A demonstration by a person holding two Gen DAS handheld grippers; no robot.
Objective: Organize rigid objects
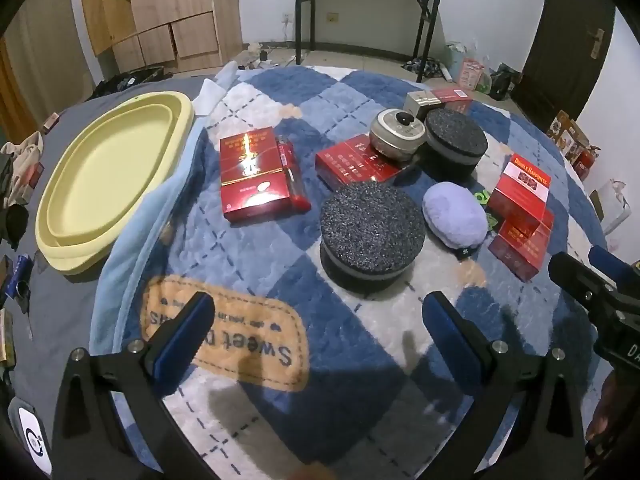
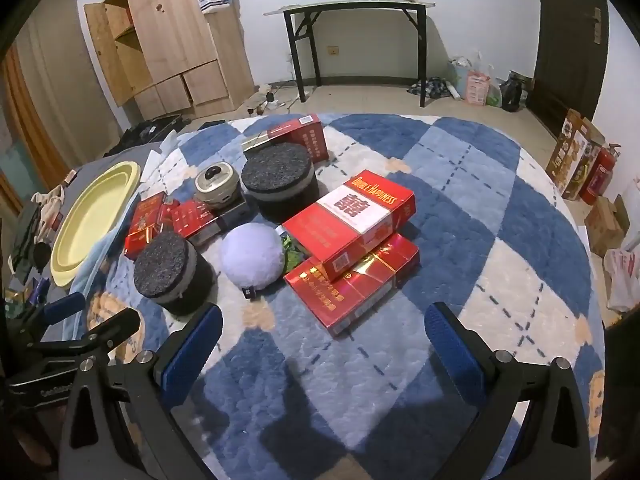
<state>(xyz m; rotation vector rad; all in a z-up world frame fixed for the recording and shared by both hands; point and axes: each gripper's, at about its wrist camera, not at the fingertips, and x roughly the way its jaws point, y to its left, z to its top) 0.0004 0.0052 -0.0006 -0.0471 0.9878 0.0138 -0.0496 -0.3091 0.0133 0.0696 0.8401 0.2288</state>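
Observation:
Several red cigarette cartons lie on a blue checked blanket (image 1: pixel 280 264). A white-and-red Double Happiness carton (image 2: pixel 352 220) rests on another red carton (image 2: pixel 356 280). Two black round sponge pads (image 1: pixel 372 232) (image 1: pixel 456 144), a metal tin (image 1: pixel 396 134) and a lilac puff (image 1: pixel 454 214) sit among them. A red carton (image 1: pixel 256 174) lies nearer the yellow tray (image 1: pixel 100 176). My left gripper (image 1: pixel 318 328) is open and empty above the blanket's near edge. My right gripper (image 2: pixel 324 332) is open and empty just in front of the stacked cartons.
The yellow tray sits at the left on a grey sheet, also in the right wrist view (image 2: pixel 92 216). Clutter lines the left edge. A black-legged table (image 2: pixel 352 40), a wooden cabinet (image 2: pixel 168 40) and boxes (image 2: pixel 580 164) stand on the floor beyond.

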